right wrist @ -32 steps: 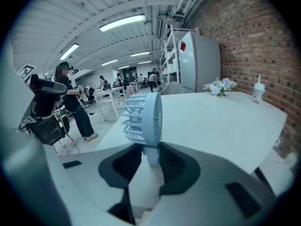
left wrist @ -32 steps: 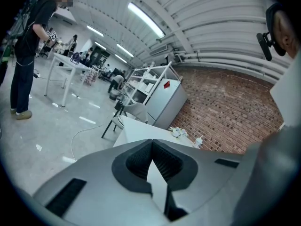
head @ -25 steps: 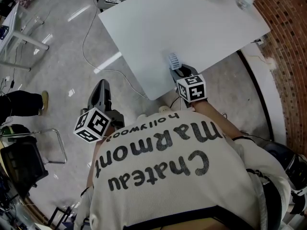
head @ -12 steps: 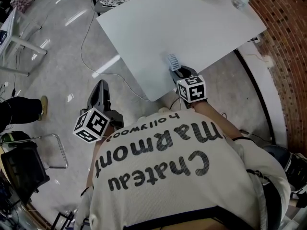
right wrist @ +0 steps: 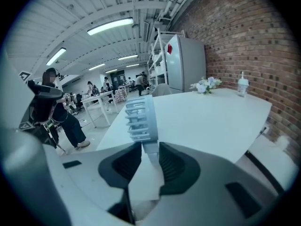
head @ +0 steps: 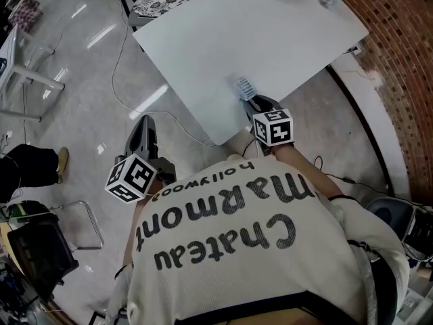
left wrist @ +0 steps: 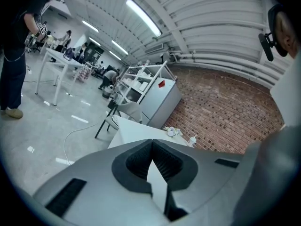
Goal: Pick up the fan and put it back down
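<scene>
**Fingers [right wrist: 173,164] pinch the fan [right wrist: 140,114] by its stem, close to the table's corner**

Fingers of the right gripper [right wrist: 149,149] stand partly apart, about as wide as the fan's thin stem, and both ribbed pads press against it. The pale slatted head stands upright just above the fingertips. From the head view, the fan sits over the near corner of the white table [head: 270,32], close to the edge. No view shows whether its foot rests on the surface or hangs just clear of it.

The main risk, as I judge it, is the narrow hold. The head looks heavy for so thin a stem, so a quick lift or a roll of the wrist could let the fan swing or slip between the pads. The second risk is the edge: set down this near the corner, or released while tilted, the fan could tip off onto the floor.

The left gripper [left wrist: 153,142] is held low beside the person, off the table, its fingers together at the tips with nothing between them.
</scene>
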